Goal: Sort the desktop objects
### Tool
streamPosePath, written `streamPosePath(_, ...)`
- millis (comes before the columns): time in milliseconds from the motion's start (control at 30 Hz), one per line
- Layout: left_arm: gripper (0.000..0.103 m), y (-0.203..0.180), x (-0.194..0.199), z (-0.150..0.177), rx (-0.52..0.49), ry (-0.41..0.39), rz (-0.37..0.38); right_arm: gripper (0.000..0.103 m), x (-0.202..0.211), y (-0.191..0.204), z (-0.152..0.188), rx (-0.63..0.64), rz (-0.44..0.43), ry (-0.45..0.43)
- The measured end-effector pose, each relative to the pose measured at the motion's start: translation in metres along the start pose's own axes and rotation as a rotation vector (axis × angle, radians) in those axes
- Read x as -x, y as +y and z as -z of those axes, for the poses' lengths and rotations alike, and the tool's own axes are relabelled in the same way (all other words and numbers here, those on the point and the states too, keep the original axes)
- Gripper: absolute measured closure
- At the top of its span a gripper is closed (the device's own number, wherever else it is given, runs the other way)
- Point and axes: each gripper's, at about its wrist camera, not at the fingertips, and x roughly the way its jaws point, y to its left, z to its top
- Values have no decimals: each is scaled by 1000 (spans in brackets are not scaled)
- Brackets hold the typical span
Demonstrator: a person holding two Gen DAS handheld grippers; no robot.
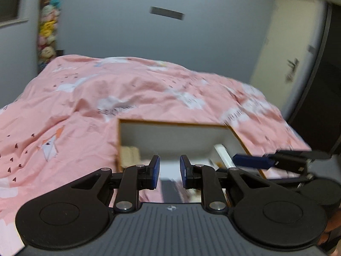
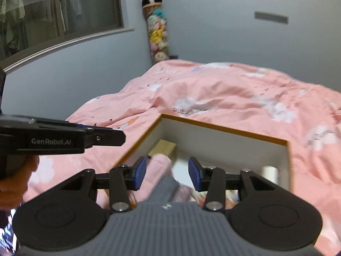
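An open box [image 1: 170, 124] with white walls and a wooden rim sits on the pink bed cover. In it I see a beige block [image 2: 163, 147], a white tube [image 2: 269, 172], a soft pink item [image 2: 158, 168] and a dark grey item [image 2: 165, 186]. My left gripper [image 1: 169, 170] hovers over the box's near end, its blue pads a narrow gap apart with nothing between them. My right gripper [image 2: 167, 173] stands wider above the box [image 2: 223, 130]; the pink item shows below the gap and neither pad presses on it. Both views are blurred.
The pink quilt [image 1: 106, 89] covers the bed all around the box. A column of plush toys [image 2: 157, 32] stands in the far corner, a window [image 2: 59, 10] to its left. A white door [image 1: 287, 53] and a dark cabinet [image 1: 319, 98] are at the right.
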Motion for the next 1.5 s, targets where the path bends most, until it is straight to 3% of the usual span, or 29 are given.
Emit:
streamPosePath(100,81,-24,0,21,-84,49,56,56,28,-5,23,-39,79,-13)
streamPosePath(233,76,-51,-16,54,-186,165,132,56,49,-14,57,-87,168,57)
streamPosePath(333,72,-69,-28,79,-235,242,215,59,60,-19,80,-131,188,122)
streamPosePath(433,62,-83,-44,98,-246,315,300,60,62,-23,99,-151,222,186)
streamPosePath(467,53,-87,-50,104,-246,332,319,60,60,-24,106,-149,240,221)
streamPosePath(567,50,-95,-70,120,-258,370,312,60,54,-25,125,-132,280,277)
streamPosePath(767,50,-104,-98,142,-264,440,303,63,46,-35,139,-120,290,291)
streamPosePath(1200,50,-124,-129,164,-314,451,268,68,29,-54,148,-160,257,309)
streamPosePath(1333,61,-118,-127,165,-293,442,266,73,29,-56,148,-161,257,297)
streamPosePath(1467,92,-108,-112,159,-270,389,276,73,28,-58,148,-169,250,289)
streamPosePath(1500,95,-106,-109,158,-267,382,276,73,27,-58,148,-170,251,288)
